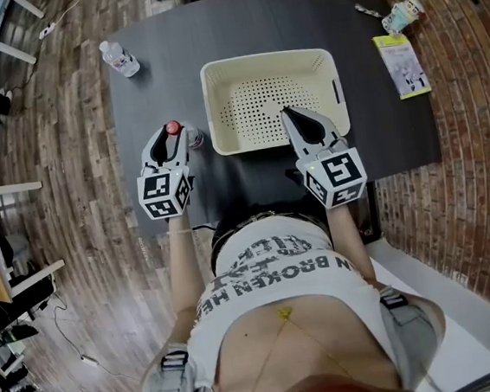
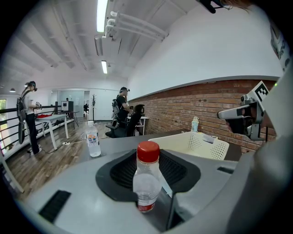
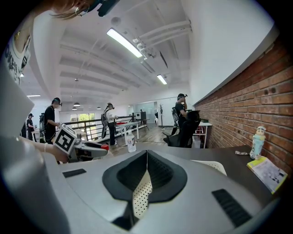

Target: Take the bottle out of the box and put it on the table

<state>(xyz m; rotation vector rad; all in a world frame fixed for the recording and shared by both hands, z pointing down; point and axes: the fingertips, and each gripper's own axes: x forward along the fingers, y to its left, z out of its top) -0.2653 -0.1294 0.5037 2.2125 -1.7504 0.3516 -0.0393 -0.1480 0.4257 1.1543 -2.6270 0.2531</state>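
Note:
A clear bottle with a red cap (image 1: 174, 129) stands upright between the jaws of my left gripper (image 1: 172, 143), over the dark table (image 1: 155, 87) just left of the cream perforated box (image 1: 218, 106). In the left gripper view the bottle (image 2: 147, 180) fills the gap between the black pads (image 2: 114, 176), which close on it. Whether its base touches the table I cannot tell. My right gripper (image 1: 289, 114) hangs over the box's front edge, its jaws together with nothing in them. The box holds nothing.
A second water bottle (image 1: 119, 58) stands at the table's far left corner. A small figurine bottle (image 1: 403, 16) and a yellow-edged booklet (image 1: 402, 65) lie at the far right. Wooden floor surrounds the table; people stand far off in the room.

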